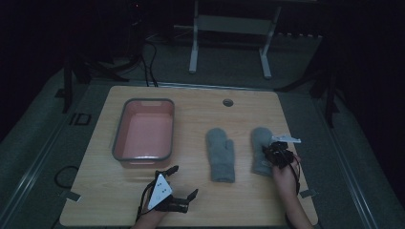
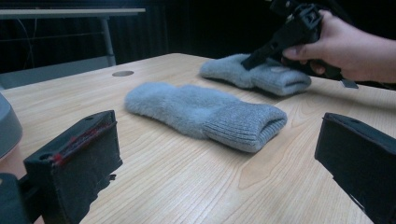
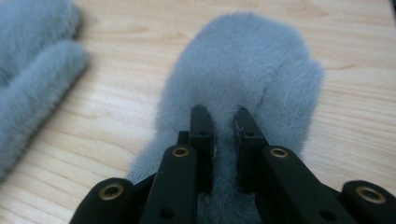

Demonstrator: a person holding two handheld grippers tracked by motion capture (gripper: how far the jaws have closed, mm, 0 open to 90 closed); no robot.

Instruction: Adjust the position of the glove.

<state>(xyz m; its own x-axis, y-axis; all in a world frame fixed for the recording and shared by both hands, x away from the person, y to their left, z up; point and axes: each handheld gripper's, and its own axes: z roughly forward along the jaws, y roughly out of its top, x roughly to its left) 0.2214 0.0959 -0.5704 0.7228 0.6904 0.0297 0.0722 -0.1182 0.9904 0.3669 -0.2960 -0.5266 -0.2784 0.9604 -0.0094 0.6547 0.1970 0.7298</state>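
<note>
Sitting at the left centre of the high view, a pink tub (image 1: pixel 143 133) with a grey rim rests on the wooden table (image 1: pixel 95 167); its inside looks bare, though the dim light makes that hard to confirm. Below it, at the lower left of the frame, the left gripper (image 1: pixel 184 183) lies low over the table with its jaws spread wide apart and nothing between them. In the left gripper view those two black jaws stand at the bottom corners of the frame, with bare wood between.

Right of the tub, in the middle of the high view, the left mitten (image 1: pixel 220 153) lies flat, grey and fuzzy, its ribbed cuff toward the bottom of the frame. The left gripper view shows it in the centre, cuff opening facing the lower right.

Just right of it, apart from it, lies the right mitten (image 1: pixel 260 143). The right gripper (image 1: pixel 273 151) is on this mitten, held by a hand (image 1: pixel 285 179). In the right gripper view the jaws are nearly together, pinching a ridge of the grey fleece between them.
</note>
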